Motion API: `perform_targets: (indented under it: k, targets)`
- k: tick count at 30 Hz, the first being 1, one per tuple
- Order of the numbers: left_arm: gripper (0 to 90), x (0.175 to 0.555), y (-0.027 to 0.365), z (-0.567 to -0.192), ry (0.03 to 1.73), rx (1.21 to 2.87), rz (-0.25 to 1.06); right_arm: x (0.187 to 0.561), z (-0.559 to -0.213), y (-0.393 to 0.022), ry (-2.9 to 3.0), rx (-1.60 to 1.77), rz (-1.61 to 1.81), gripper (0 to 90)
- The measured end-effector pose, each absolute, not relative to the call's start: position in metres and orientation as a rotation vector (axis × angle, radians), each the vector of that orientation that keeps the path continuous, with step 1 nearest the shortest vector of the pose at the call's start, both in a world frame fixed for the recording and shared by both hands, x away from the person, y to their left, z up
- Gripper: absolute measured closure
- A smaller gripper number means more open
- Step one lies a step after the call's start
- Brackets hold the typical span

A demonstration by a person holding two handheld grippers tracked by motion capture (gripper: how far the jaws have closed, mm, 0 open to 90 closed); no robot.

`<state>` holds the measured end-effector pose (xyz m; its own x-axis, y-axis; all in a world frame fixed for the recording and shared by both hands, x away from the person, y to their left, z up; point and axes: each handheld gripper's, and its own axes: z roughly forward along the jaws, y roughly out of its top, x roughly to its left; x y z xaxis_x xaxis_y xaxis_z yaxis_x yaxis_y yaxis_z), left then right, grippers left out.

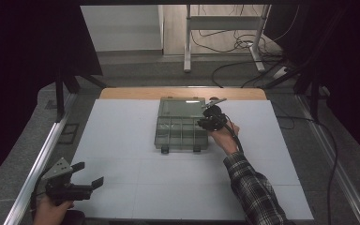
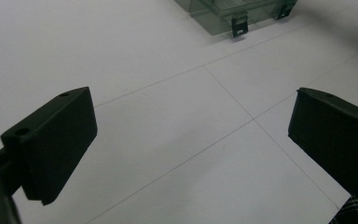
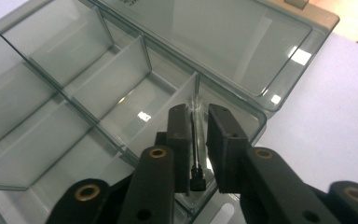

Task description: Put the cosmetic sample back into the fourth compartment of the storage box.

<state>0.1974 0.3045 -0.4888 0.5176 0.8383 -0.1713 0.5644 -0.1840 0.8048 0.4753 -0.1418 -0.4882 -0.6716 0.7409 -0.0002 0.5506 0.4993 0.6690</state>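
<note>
A smoky clear compartment box (image 1: 158, 132) lies in the middle of the white table, with its lid (image 1: 180, 107) folded open toward the back. My right gripper (image 1: 210, 121) hovers over the box's right end. In the right gripper view its jaws (image 3: 198, 112) stand narrowly around a thin clear divider (image 3: 195, 140) at the last compartment by the rim (image 3: 257, 117), shut on it; the open lid (image 3: 223, 37) lies beyond. My left gripper (image 1: 90, 172) rests low at the table's near left corner, wide open (image 2: 191, 107) over bare table, with the box's front latches (image 2: 237, 25) far ahead.
The white table (image 1: 136, 187) has a wooden strip (image 1: 122, 93) along its back edge. Metal rails (image 1: 42, 154) run along both sides. A plaid sleeve (image 1: 255, 192) reaches in from the bottom right. Desk legs and floor cables (image 1: 243, 44) lie behind the table.
</note>
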Motion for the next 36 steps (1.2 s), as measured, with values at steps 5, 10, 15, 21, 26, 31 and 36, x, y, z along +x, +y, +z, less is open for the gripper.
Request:
perform_targets:
  k: [5,10,15,21,26,31,36]
  targets:
    - [1.5,0.197,0.305,-0.489,1.159,1.867,0.387,0.472,-0.484,-0.142,2.449,1.096,0.954,73.0]
    - [1.5,0.197,0.305,-0.489,1.157,1.869,0.391,0.469,-0.481,-0.142,2.466,1.093,0.965,69.6]
    - [1.4,0.197,0.305,-0.489,1.158,1.866,0.390,0.466,-0.478,-0.141,2.486,1.081,0.956,63.7]
    - [1.5,0.197,0.305,-0.489,1.156,1.868,0.391,0.459,-0.471,-0.141,2.488,1.073,0.976,55.8]
    - [1.5,0.197,0.305,-0.489,1.156,1.868,0.392,0.455,-0.469,-0.140,2.505,1.084,0.996,49.0]
    - [1.5,0.197,0.305,-0.489,1.154,1.869,0.392,0.452,-0.472,-0.135,2.543,1.060,0.960,42.3]
    - [1.5,0.197,0.304,-0.489,1.151,1.871,0.390,0.448,-0.473,-0.132,2.564,1.041,0.958,34.1]
